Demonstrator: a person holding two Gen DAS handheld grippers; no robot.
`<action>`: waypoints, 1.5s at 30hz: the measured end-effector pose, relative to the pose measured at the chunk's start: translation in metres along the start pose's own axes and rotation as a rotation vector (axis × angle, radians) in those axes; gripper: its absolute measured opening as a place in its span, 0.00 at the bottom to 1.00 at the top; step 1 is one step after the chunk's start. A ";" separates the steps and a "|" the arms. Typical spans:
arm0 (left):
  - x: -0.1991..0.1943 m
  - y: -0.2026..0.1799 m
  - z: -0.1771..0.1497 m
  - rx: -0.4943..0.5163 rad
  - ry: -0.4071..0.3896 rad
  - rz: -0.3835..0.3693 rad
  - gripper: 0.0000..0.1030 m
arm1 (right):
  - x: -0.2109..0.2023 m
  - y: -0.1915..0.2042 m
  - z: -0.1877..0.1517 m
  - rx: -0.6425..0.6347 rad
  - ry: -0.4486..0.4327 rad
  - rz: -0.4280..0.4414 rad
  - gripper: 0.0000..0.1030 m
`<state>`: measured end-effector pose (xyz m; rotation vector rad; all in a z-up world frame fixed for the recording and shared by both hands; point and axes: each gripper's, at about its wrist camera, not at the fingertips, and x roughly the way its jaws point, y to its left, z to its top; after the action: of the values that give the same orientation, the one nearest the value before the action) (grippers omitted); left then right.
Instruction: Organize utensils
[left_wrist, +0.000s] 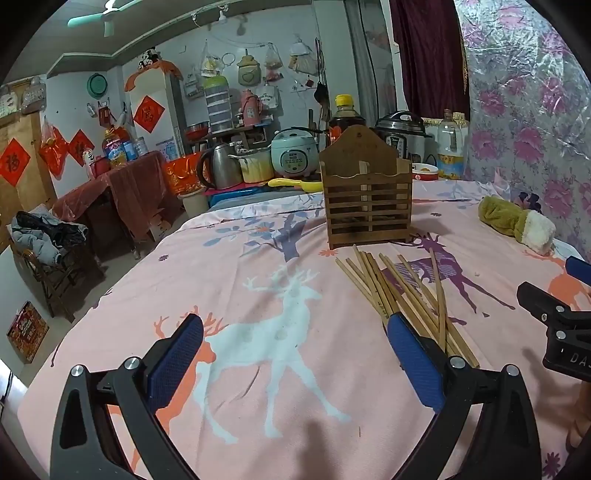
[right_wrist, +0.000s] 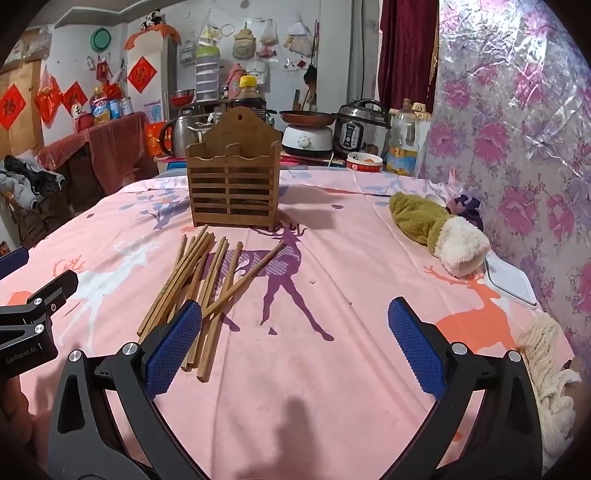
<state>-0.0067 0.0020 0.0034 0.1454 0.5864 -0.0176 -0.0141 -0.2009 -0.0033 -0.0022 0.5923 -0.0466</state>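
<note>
Several wooden chopsticks (left_wrist: 402, 291) lie in a loose pile on the pink deer-print cloth (left_wrist: 258, 369), just in front of an upright slatted wooden utensil holder (left_wrist: 367, 199). My left gripper (left_wrist: 295, 332) is open and empty, low over the cloth, its right finger beside the pile's near ends. In the right wrist view the chopsticks (right_wrist: 199, 288) lie ahead to the left, the holder (right_wrist: 232, 181) stands behind them. My right gripper (right_wrist: 295, 321) is open and empty, its left finger over the pile's near ends.
A green and white plush toy (right_wrist: 439, 232) lies at the right, by a white flat device (right_wrist: 509, 280) and cream yarn (right_wrist: 546, 365). A floral plastic wall (right_wrist: 517, 147) bounds the right. Cookers, kettle and bottles (left_wrist: 295, 155) stand behind the holder.
</note>
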 end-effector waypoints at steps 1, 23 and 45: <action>-0.001 0.000 0.000 -0.001 -0.001 0.001 0.95 | -0.001 0.000 0.000 -0.001 -0.002 0.001 0.94; -0.004 0.000 0.000 -0.002 -0.019 0.018 0.95 | -0.003 0.000 0.002 -0.003 -0.015 0.003 0.94; -0.005 -0.004 -0.001 0.004 -0.038 0.027 0.95 | -0.005 -0.002 0.001 0.001 -0.026 -0.001 0.94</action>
<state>-0.0119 -0.0015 0.0047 0.1571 0.5464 0.0049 -0.0174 -0.2023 0.0005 -0.0023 0.5662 -0.0474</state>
